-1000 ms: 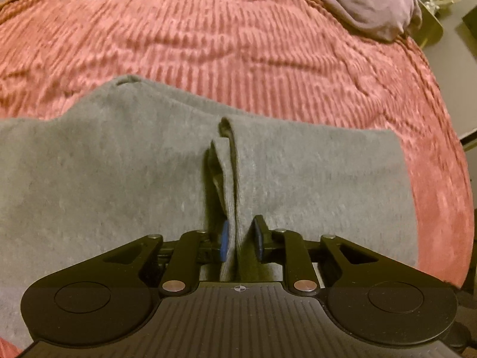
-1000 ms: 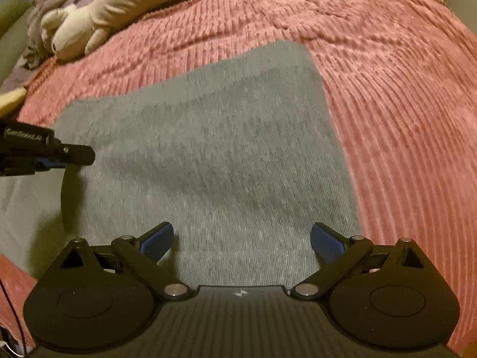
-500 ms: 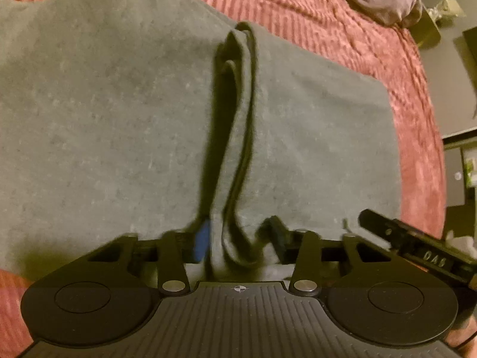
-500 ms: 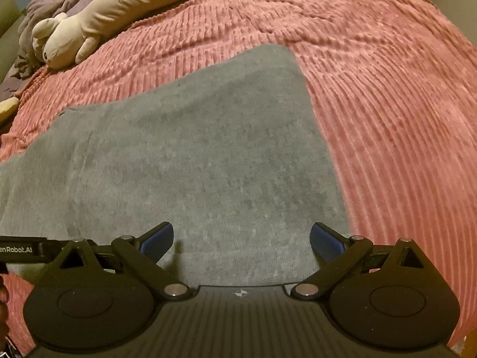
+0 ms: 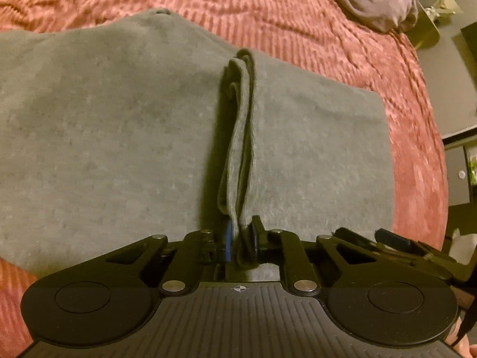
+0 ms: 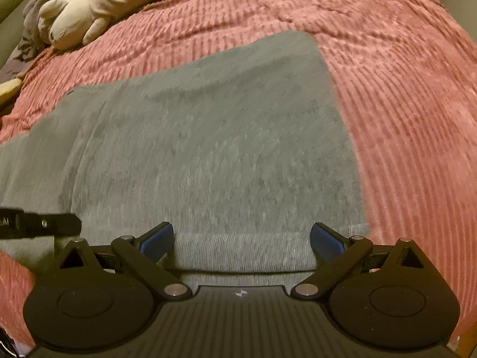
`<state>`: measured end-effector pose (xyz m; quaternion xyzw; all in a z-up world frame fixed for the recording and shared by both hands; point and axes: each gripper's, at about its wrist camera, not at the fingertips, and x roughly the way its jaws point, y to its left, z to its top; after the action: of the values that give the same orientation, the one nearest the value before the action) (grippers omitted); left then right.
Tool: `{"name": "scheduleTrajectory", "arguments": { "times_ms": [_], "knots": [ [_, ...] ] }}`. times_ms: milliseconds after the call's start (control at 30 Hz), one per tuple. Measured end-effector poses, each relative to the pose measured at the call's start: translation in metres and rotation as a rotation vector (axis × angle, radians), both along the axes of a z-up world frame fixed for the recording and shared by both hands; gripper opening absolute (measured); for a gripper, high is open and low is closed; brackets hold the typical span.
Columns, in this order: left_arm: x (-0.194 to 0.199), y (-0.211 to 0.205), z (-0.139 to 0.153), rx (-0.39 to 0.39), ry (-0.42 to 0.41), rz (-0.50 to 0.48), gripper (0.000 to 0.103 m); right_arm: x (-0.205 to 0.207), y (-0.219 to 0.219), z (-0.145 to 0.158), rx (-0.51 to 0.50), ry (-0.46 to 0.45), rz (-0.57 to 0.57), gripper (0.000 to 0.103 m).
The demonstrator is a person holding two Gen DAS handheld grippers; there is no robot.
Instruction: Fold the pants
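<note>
Grey pants [image 5: 119,134] lie spread flat on the bed. My left gripper [image 5: 240,238] is closing its jaws on a raised fold [image 5: 241,137] of the grey cloth, and the blue pads press on it from both sides. The fold stands up as a long ridge that runs away from the fingers. My right gripper [image 6: 241,238] stands open just above the near ribbed edge of the pants [image 6: 208,149], with nothing gripped. The left gripper's tip [image 6: 38,223] shows at the left edge of the right wrist view.
A pink ribbed bedspread [image 6: 402,104] lies under the pants. A white plush toy [image 6: 77,21] and purple bedding [image 5: 372,6] lie at the far side. The bed's edge and dark furniture [image 5: 459,161] are on the right in the left wrist view.
My left gripper has narrowed its jaws on the fold and moved across the pants with it, and the ridge has grown longer. The right gripper stayed open and barely shifted.
</note>
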<state>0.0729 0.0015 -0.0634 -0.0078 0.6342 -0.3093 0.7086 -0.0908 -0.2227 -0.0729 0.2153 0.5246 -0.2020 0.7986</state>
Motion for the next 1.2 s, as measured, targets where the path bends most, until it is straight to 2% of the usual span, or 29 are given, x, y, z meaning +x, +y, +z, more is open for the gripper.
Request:
{"name": "scheduleTrajectory", "arguments": {
  "times_ms": [100, 200, 333, 433, 500, 533, 700, 833, 900, 1000, 1133, 1167, 1200],
  "knots": [
    [0.000, -0.001, 0.000, 0.024, -0.020, -0.016, 0.016, 0.002, 0.005, -0.001, 0.000, -0.003, 0.003, 0.099],
    [-0.001, -0.005, -0.011, 0.066, -0.002, -0.020, 0.016, 0.004, 0.009, -0.009, -0.015, 0.041, 0.004, 0.099],
    [-0.004, -0.010, -0.014, 0.101, -0.024, -0.042, 0.019, 0.004, 0.013, -0.011, -0.037, 0.056, 0.017, 0.099],
    [-0.003, -0.012, -0.013, 0.127, -0.042, -0.043, 0.031, 0.005, 0.014, -0.012, -0.046, 0.065, 0.018, 0.099],
    [-0.001, -0.010, -0.013, 0.151, -0.054, -0.037, 0.047, 0.006, 0.015, -0.013, -0.053, 0.070, 0.020, 0.099],
    [0.000, -0.010, -0.012, 0.163, -0.063, -0.040, 0.049, 0.006, 0.015, -0.013, -0.056, 0.071, 0.021, 0.099],
    [0.012, -0.002, 0.004, 0.132, -0.117, -0.005, 0.054, 0.004, 0.016, -0.011, -0.079, 0.068, 0.016, 0.099],
    [0.033, -0.003, 0.010, 0.056, -0.145, 0.014, 0.061, -0.005, 0.009, -0.006, -0.114, 0.037, -0.036, 0.099],
    [0.046, -0.013, 0.007, -0.006, -0.142, 0.015, 0.061, -0.009, 0.007, -0.010, -0.118, 0.049, -0.047, 0.099],
    [0.068, -0.037, -0.002, -0.059, -0.146, 0.025, 0.061, -0.012, 0.009, -0.017, -0.132, 0.076, -0.032, 0.099],
    [0.094, -0.072, -0.020, -0.077, -0.097, 0.012, 0.059, -0.008, 0.010, -0.019, -0.142, 0.081, -0.016, 0.099],
    [0.098, -0.076, -0.024, -0.092, -0.077, 0.015, 0.054, -0.007, 0.009, -0.019, -0.134, 0.082, -0.022, 0.099],
    [0.104, -0.080, -0.030, -0.099, -0.049, 0.031, 0.034, -0.006, 0.008, -0.020, -0.127, 0.083, -0.026, 0.099]
  ]
}}
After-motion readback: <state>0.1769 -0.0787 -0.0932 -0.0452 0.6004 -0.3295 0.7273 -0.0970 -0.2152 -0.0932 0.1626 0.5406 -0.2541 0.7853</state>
